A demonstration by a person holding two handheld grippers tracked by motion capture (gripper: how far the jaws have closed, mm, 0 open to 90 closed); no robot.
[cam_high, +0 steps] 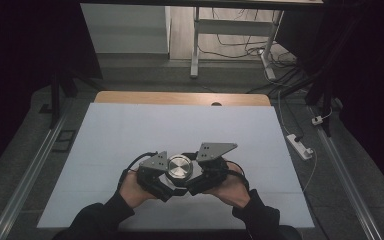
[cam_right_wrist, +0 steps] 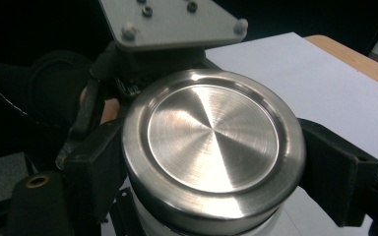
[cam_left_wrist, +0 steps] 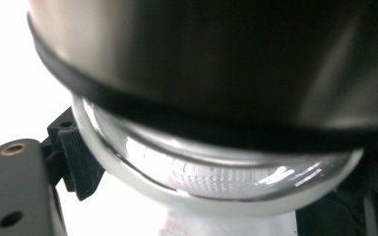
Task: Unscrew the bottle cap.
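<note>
Now both grippers hold one jar above the white table (cam_high: 130, 130).
Left gripper (cam_high: 156, 176) clamps the clear glass jar body (cam_left_wrist: 216, 177); right gripper (cam_right_wrist: 211, 162) clamps the round brushed steel lid (cam_right_wrist: 211, 135). Probably unscrewing; next needs a steady twist.

dim room | glare on lid (cam_right_wrist: 211, 137) | left gripper view blurred

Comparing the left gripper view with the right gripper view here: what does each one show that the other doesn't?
Left gripper view: the jar's clear glass body seen from the side, under the lid's dark edge, with a black jaw piece beside it.
Right gripper view: the brushed steel lid from above, the right gripper with its jaws clamped on the lid's rim, the other gripper's grey plate, and the white table cover.
Both: the same lidded jar, close up.
</note>
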